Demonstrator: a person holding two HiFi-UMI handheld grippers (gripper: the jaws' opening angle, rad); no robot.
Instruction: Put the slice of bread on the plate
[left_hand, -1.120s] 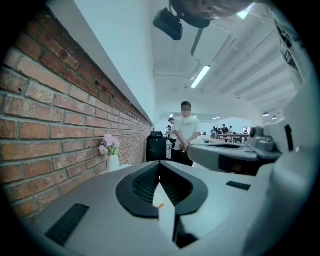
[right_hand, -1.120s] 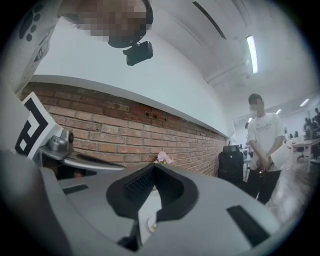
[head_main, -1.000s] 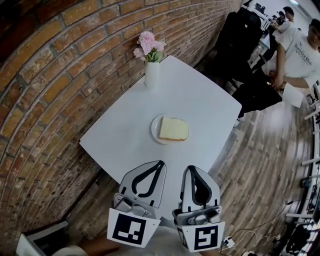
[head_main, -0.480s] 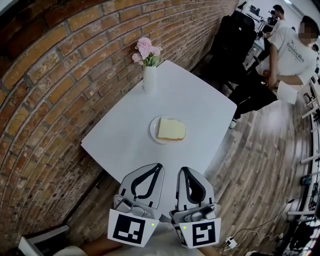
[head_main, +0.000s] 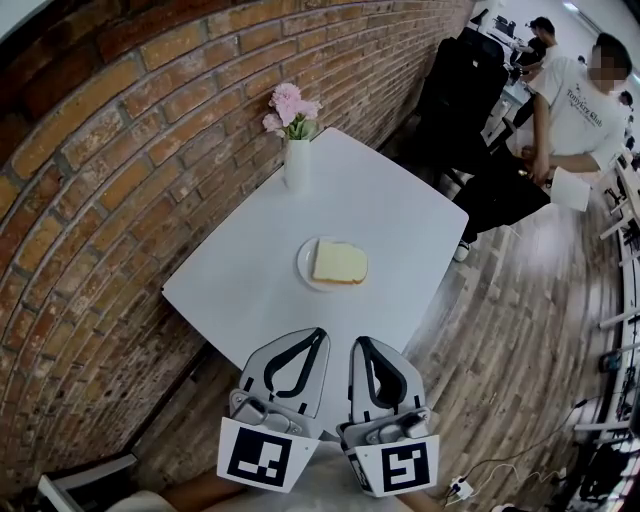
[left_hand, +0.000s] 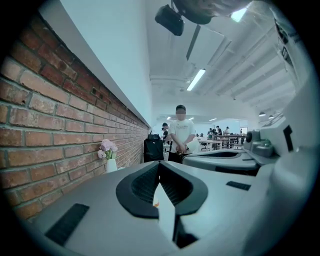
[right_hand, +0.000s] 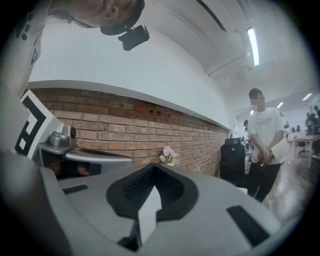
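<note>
White table (head_main: 385, 205): pale squarish bread slice (head_main: 340, 263) flat on plate (head_main: 302, 262).

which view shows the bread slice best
The head view: the slice of bread lies fully visible on the plate, seen from above. The left gripper view and the right gripper view look out level, and neither clearly shows it.

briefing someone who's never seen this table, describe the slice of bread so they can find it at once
Find the white table against the brick wall, with a vase of pink flowers at its far corner. Near its middle sits a small round white plate, and the slice of bread lies flat on it: the only pale yellow, squarish thing there.
</note>
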